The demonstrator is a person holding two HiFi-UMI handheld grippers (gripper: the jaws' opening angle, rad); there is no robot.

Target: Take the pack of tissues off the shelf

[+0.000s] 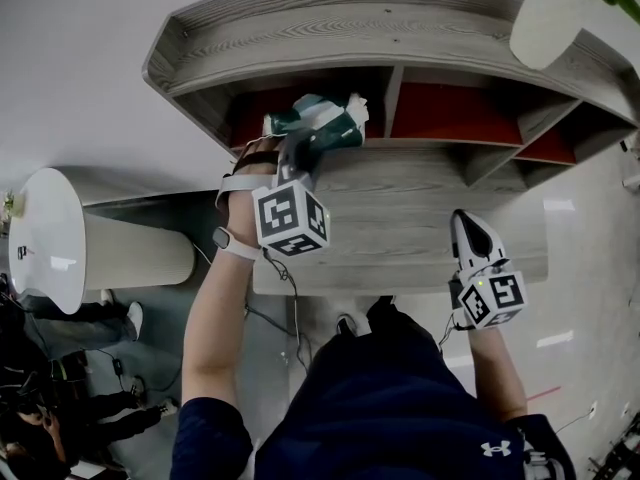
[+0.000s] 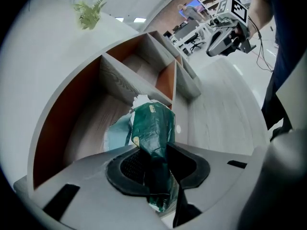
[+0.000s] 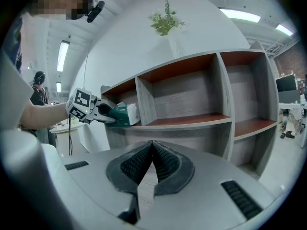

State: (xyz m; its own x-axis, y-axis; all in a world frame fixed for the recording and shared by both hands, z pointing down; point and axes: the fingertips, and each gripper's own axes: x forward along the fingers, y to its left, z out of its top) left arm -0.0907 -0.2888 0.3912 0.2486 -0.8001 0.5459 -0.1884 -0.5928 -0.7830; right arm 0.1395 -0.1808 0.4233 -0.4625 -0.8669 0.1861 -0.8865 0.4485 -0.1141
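Observation:
The pack of tissues (image 1: 322, 123), dark green with white tissue showing at its end, sits at the front edge of the shelf's (image 1: 420, 183) left compartment. My left gripper (image 1: 303, 156) is shut on it. In the left gripper view the green pack (image 2: 152, 128) is pinched between the two dark pads and points into the red-backed compartment. Whether it still rests on the board I cannot tell. My right gripper (image 1: 468, 230) hangs lower right in front of the shelf, shut and empty. The right gripper view shows its jaws (image 3: 152, 147) closed, with the left gripper (image 3: 93, 110) and pack (image 3: 121, 114) at left.
The grey wooden shelf (image 3: 192, 121) has several red-backed compartments split by upright dividers (image 3: 144, 102). A small green plant (image 3: 165, 19) stands on top of it. A white round table (image 1: 50, 243) is at the left, with people (image 1: 60, 398) behind me.

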